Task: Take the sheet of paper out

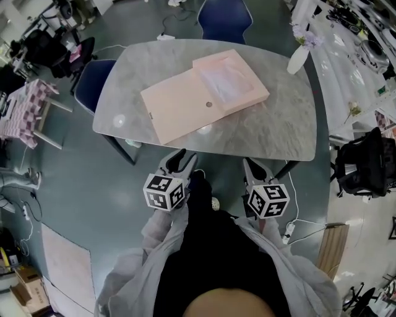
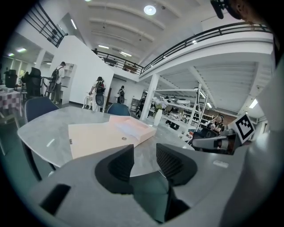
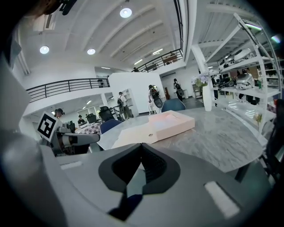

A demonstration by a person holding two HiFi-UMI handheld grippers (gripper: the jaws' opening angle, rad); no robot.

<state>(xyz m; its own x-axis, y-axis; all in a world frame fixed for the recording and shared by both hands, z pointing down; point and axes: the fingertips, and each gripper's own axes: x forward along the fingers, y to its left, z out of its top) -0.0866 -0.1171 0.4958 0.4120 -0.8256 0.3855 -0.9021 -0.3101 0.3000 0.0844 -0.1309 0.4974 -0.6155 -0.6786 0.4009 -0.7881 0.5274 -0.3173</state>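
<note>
A flat pink box [image 1: 232, 80] lies open on the grey marble table [image 1: 272, 130], with its lid [image 1: 176, 111] folded out flat to the left. A white sheet of paper [image 1: 223, 82] rests inside the box tray. Both grippers hover short of the table's near edge, apart from the box. My left gripper [image 1: 183, 158] has a clear gap between its jaws and nothing in it. The right gripper [image 1: 250, 165] has its jaws closed together, empty. In the left gripper view the box [image 2: 135, 129] lies ahead of the left gripper [image 2: 145, 150]. The right gripper view shows the box [image 3: 171, 122] beyond the right gripper [image 3: 142, 147].
A white vase [image 1: 298, 57] with flowers stands at the table's far right. Blue chairs sit at the far side [image 1: 226, 18] and the left [image 1: 93, 83]. A black backpack [image 1: 365, 167] lies on the floor to the right. People stand far off in the hall.
</note>
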